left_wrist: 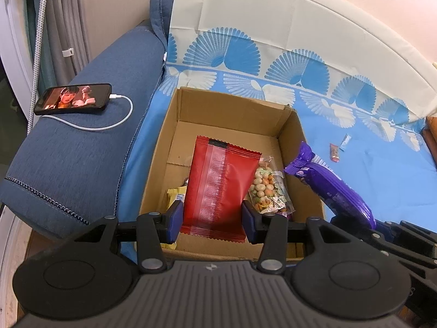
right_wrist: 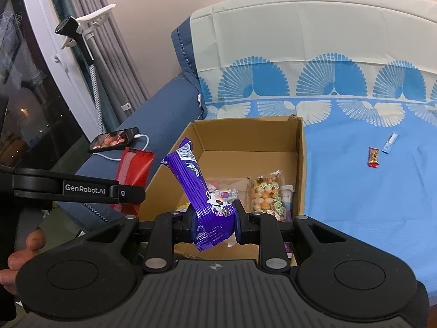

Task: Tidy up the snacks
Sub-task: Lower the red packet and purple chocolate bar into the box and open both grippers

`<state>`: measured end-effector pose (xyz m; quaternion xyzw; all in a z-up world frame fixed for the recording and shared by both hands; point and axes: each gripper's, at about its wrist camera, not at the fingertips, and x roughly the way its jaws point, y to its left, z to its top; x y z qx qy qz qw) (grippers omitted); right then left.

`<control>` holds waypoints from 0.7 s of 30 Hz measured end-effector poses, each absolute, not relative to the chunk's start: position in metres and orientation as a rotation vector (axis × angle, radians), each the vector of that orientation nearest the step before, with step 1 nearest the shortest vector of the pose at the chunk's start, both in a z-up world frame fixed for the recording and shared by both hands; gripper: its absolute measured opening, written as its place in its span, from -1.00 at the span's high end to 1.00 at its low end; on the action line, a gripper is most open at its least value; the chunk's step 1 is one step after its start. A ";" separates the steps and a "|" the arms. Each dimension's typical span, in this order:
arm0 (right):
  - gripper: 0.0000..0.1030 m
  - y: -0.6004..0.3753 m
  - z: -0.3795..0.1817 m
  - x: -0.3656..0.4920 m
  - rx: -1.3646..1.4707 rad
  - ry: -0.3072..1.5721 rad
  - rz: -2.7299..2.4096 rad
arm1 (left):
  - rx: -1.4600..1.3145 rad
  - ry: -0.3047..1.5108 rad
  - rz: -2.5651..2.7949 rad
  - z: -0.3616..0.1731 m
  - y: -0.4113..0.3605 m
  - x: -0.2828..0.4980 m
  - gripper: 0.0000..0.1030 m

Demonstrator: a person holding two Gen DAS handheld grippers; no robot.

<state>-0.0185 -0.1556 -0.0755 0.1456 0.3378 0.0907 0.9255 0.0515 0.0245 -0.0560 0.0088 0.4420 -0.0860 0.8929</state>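
An open cardboard box (left_wrist: 169, 142) stands on the blue sheet; it also shows in the right wrist view (right_wrist: 299, 164). My left gripper (left_wrist: 213, 220) is shut on a red snack packet (left_wrist: 221, 188) and holds it over the box; the packet shows left of the box in the right wrist view (right_wrist: 133, 169). My right gripper (right_wrist: 214, 220) is shut on a purple snack packet (right_wrist: 196, 186), held at the box's near edge; it shows at the box's right wall in the left wrist view (left_wrist: 330, 188). A clear bag of round crackers (left_wrist: 266, 191) lies in the box, also seen from the right wrist (right_wrist: 263, 194).
A phone (left_wrist: 73, 98) on a white charging cable lies on the blue sofa arm. Two small wrapped sweets, one red (right_wrist: 373, 157) and one light blue (right_wrist: 390, 142), lie on the sheet right of the box. Curtains and a window are at the left.
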 end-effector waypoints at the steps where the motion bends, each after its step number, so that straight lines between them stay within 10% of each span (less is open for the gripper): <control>1: 0.48 -0.156 -0.077 -0.016 0.300 0.695 0.184 | 0.019 0.919 -0.177 -0.057 0.024 0.054 0.02; 21: 0.48 -0.161 -0.110 0.033 0.340 0.784 0.153 | 0.042 0.984 -0.159 -0.095 0.016 0.116 0.02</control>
